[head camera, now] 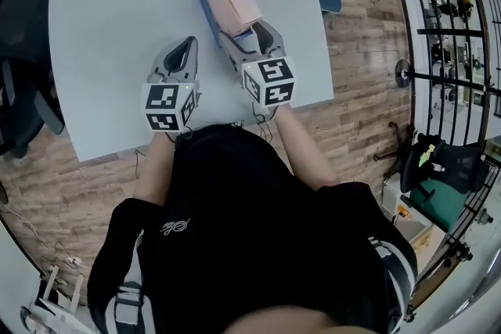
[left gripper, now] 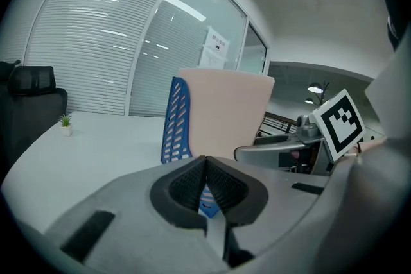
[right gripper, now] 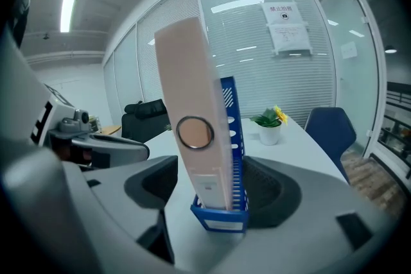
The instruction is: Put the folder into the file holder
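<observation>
Right gripper (right gripper: 215,189) was open at the file holder (right gripper: 221,218)
Its jaws stood wide around it; a pink folder (right gripper: 192,106) stood inside. Left gripper (left gripper: 205,160) was closed and empty.

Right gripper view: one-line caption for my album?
Pale pink cardboard folder stands in blue plastic file holder, framed by open right tongs.
</observation>
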Action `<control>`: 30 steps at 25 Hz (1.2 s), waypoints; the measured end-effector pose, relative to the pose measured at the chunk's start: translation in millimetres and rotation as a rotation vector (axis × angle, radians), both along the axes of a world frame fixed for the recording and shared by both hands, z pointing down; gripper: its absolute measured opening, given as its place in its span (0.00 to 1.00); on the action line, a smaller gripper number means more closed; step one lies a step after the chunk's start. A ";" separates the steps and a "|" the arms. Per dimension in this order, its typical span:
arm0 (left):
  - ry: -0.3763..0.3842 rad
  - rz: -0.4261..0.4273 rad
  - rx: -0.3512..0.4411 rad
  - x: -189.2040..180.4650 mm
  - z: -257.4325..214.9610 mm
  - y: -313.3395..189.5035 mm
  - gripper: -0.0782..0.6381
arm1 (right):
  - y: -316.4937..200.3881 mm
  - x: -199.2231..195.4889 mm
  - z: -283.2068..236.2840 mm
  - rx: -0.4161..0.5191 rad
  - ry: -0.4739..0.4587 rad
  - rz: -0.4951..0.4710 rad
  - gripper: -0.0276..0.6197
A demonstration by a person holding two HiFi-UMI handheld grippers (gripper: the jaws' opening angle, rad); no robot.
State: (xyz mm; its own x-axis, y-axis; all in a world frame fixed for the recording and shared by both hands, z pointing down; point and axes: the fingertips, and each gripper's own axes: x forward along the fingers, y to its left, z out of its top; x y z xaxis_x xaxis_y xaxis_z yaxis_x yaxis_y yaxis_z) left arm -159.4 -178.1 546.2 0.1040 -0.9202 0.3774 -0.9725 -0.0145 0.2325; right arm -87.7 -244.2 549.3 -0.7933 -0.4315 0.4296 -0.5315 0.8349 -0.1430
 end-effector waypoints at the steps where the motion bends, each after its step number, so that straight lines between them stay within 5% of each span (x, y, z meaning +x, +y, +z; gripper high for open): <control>1: 0.000 0.003 -0.002 4.3 0.6 1.5 0.11 | 1.9 5.6 -0.1 0.001 -0.001 0.004 0.53; 14: -0.018 0.044 -0.029 57.2 -1.0 25.3 0.11 | 39.7 80.1 3.0 -0.011 0.010 0.043 0.49; 23: -0.025 -0.023 -0.073 101.2 10.7 73.4 0.11 | 81.1 134.7 14.5 0.005 0.065 -0.009 0.07; 30: -0.020 -0.129 -0.100 87.4 13.6 115.6 0.11 | 108.3 114.1 17.1 -0.028 0.034 -0.091 0.05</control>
